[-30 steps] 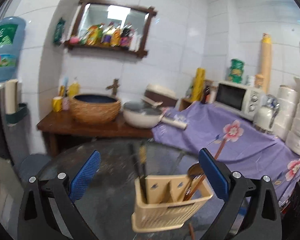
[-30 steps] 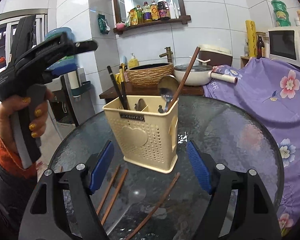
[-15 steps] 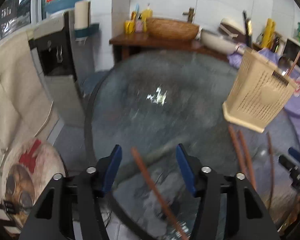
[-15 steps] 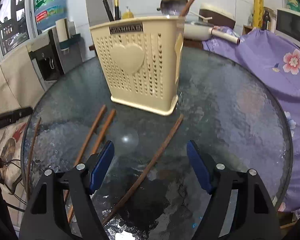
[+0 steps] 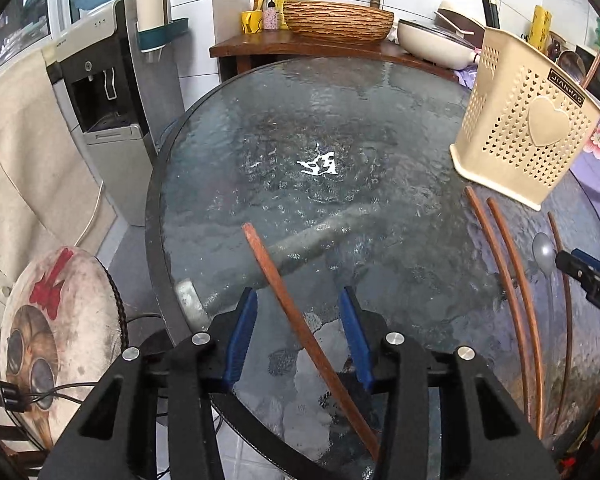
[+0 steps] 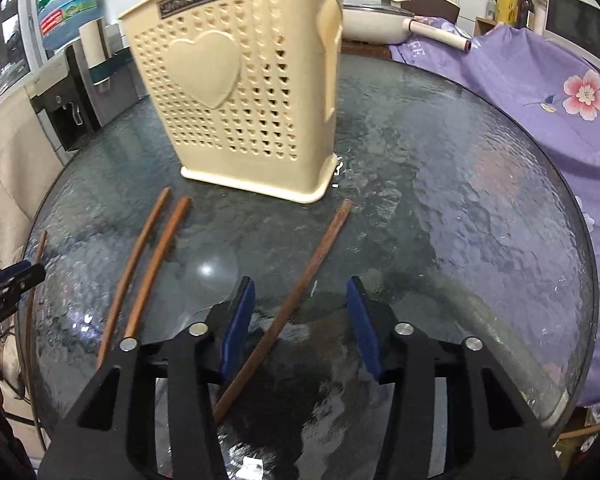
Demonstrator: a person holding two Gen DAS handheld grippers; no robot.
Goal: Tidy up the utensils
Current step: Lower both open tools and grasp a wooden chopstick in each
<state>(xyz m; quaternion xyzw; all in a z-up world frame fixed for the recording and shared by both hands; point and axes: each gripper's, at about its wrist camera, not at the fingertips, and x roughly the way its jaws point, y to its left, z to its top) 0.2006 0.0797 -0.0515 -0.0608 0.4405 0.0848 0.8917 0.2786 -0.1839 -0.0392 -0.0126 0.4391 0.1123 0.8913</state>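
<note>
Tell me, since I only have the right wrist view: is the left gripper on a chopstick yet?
Observer: Not quite. The left gripper straddles a brown chopstick. Its jaws are closing, but the pads are not on it yet.
Operator: Where does that stick lie?
Observer: Near the rim of the glass table. Its far end points toward the table's middle and its near end runs back under the gripper.
Operator: Anything beside the table on that side?
Observer: A round stool with a cat-print cushion stands just off that rim.
</note>
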